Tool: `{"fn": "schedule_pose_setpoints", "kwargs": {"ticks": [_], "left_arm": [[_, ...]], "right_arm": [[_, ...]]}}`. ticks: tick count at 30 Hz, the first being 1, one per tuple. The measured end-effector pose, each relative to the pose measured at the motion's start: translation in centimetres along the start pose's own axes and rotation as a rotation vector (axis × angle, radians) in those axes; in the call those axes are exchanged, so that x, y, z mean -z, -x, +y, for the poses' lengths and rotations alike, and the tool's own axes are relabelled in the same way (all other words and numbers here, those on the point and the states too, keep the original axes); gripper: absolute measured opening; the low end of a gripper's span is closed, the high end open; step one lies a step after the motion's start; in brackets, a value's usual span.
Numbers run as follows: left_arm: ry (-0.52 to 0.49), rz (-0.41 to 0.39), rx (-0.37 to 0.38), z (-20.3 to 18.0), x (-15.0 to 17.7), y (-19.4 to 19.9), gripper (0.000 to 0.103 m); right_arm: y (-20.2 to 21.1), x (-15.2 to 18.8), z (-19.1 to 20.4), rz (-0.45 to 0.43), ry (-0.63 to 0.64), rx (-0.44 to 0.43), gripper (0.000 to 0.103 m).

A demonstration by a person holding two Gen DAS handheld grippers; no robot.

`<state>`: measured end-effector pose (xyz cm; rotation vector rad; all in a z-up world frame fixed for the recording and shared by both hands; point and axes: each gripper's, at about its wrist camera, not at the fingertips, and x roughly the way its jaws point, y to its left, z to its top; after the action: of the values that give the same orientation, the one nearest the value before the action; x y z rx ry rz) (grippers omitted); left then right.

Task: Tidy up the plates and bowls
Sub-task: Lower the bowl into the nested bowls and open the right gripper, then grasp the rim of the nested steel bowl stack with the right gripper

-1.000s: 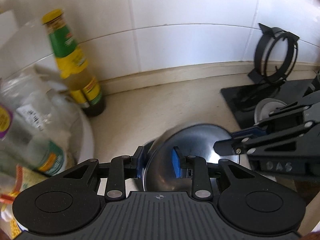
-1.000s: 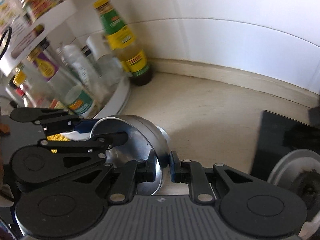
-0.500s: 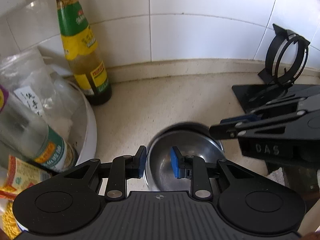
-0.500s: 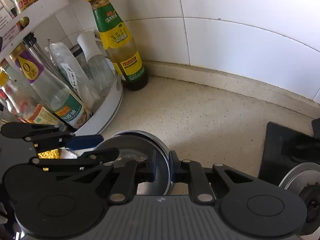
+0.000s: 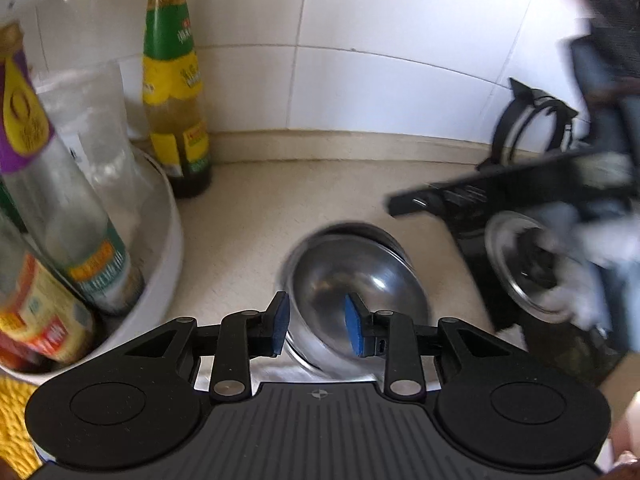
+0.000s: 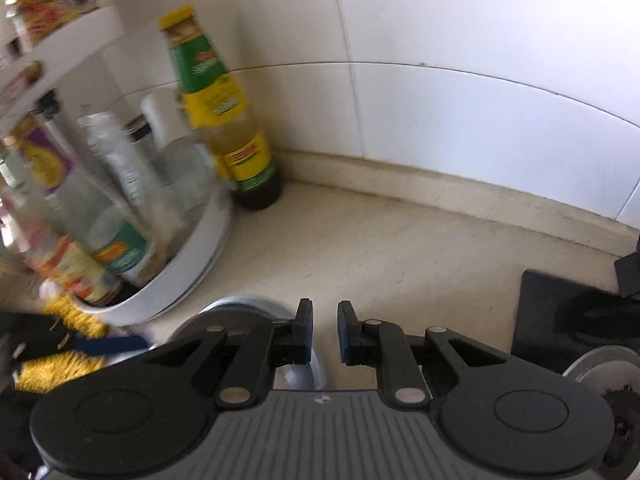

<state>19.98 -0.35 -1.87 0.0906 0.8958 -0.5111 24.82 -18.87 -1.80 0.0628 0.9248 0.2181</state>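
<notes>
- Left gripper (image 5: pixel 316 325): jaws opening, blue pads straddling the near rim of the shiny round steel bowl (image 5: pixel 352 268); pads not pressing on it.
- Bowl sits upright on the beige speckled countertop (image 5: pixel 256 208), just right of the white round condiment tray (image 5: pixel 168 248).
- Right gripper (image 6: pixel 323 330): jaws drawn together, nothing between them; bowl edge shows just left of its pads.
- Farther back: green-and-yellow-labelled sauce bottle (image 5: pixel 174 92) beside the tray, against the white tiled wall (image 5: pixel 400 40).

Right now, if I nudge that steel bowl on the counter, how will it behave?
The steel bowl looks thin and polished, so it's probably light and slides easily on the smooth counter. Its rounded wall may rock or spin. It's rigid and unlikely to break.
</notes>
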Motion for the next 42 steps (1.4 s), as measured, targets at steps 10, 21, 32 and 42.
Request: {"fn": "schedule_pose_setpoints", "kwargs": {"ticks": [10,21,32,42], "left_arm": [[-0.018,-0.040,0.105,-1.4,3.1,-0.8,0.036],[-0.015,-0.061,0.060,-0.6,1.0,-2.1,0.042],[0.019,-0.025,-0.059,1.9,1.8,0.0,0.056],[-0.048,-0.022,-0.102,1.3,4.2,0.3,0.072]], "right_arm": [[-4.0,0.0,1.4,-0.018,0.104,0.080,0.038],[-5.4,-0.2,-0.8,0.058,0.035,0.029,0.038],[-0.5,-0.1,-0.2,0.056,0.078,-0.002,0.045],[0.2,1.2,0.0,0.084,0.014,-0.035,0.050]]}}
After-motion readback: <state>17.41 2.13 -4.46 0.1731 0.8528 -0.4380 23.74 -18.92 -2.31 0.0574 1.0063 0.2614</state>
